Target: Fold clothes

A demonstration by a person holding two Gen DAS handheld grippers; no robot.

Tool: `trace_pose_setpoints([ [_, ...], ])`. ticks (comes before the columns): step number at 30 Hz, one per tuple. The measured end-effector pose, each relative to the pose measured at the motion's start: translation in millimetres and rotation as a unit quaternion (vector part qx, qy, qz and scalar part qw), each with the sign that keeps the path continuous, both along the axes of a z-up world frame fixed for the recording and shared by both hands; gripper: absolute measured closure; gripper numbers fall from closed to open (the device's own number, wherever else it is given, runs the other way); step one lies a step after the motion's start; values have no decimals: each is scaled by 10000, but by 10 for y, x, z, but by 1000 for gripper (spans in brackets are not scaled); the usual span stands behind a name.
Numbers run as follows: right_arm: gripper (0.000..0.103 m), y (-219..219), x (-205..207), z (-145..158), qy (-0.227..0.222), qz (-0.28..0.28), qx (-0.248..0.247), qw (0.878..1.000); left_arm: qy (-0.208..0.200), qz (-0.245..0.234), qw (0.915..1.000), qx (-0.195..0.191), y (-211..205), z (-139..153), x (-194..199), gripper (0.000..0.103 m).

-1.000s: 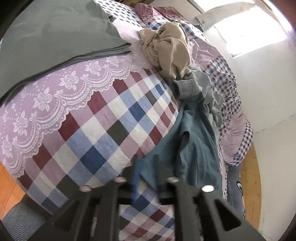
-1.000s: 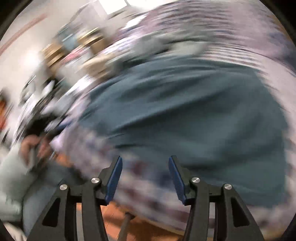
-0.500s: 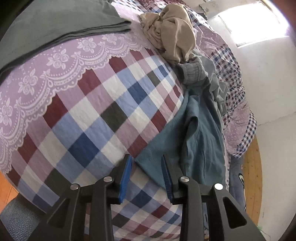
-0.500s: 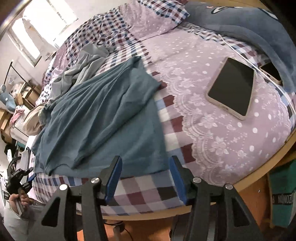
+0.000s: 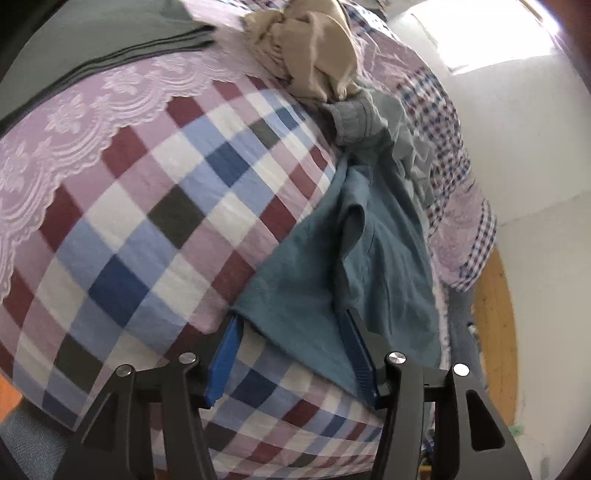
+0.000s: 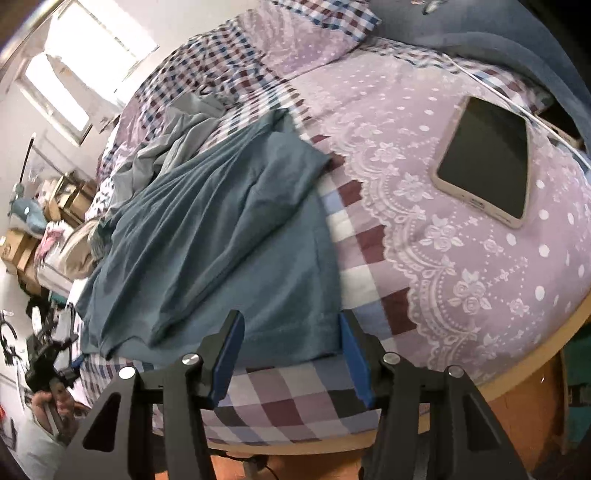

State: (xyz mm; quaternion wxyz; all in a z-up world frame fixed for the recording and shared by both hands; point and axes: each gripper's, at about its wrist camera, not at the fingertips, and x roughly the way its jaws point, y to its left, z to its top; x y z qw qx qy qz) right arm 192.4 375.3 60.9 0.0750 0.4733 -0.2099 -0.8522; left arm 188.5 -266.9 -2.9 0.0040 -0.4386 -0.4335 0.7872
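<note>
A teal garment (image 5: pixel 369 266) lies rumpled on the bed, one side folded over itself (image 6: pixel 221 229). My left gripper (image 5: pixel 291 319) is at its near corner. The jaws are opening, and the corner lies loosely between the blue pads without being pinched. My right gripper (image 6: pixel 291 319) hovers at the garment's straight hem near the bed's edge. Its jaws are closing slightly with the hem between the fingers, and the pads are not pressing on the cloth.
A beige garment (image 5: pixel 310 48) and a grey one (image 5: pixel 391 136) lie bunched beyond the teal one. Folded dark green cloth (image 5: pixel 92 33) sits far left. A phone (image 6: pixel 487 162) rests on the lilac lace cover, with a blue blanket (image 6: pixel 480 29) behind it. Wooden floor lies below the bed's edge.
My left gripper's jaws have spread wide and let go of the teal corner. The right gripper swung quickly across to the hem, then settled there.
</note>
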Motion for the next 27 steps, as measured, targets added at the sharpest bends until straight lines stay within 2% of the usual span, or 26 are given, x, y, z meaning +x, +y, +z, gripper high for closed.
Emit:
trace_pose_setpoints([
  [3,67,-20,-1,-9,6,37,76,10000,-22,10,9996,-282,34,31,-5,51],
  [4,78,-20,-3,-16,-10,48,73,10000,-66,64,9993,-350,30,29,4,62],
  [5,82,-24,-3,-25,-29,66,94,9999,-147,149,9991,-365,1,2,13,77],
  [6,84,-28,-4,-34,-49,84,115,9999,-206,236,9990,-315,-36,-32,28,82],
  [8,98,-66,1,-32,-27,170,207,9996,-182,348,9991,-142,-87,-88,52,91],
  [12,100,-89,62,50,197,188,499,9984,-140,394,9990,-160,-83,-99,67,98],
  [15,100,62,175,188,541,-91,402,9977,-8,476,9988,-85,-74,-53,135,99],
  [18,101,178,299,342,890,-357,421,9945,328,558,9979,-7,-108,74,223,100],
  [22,101,318,468,555,1237,-673,464,9890,706,562,9955,289,-56,228,441,101],
  [24,101,407,468,551,1113,-787,402,9899,906,545,9934,454,17,336,616,101],
  [26,99,491,375,359,589,-840,360,9941,1004,444,9928,475,109,423,775,101],
  [27,99,501,334,287,348,-924,515,9938,876,412,9943,439,145,407,817,101],
])
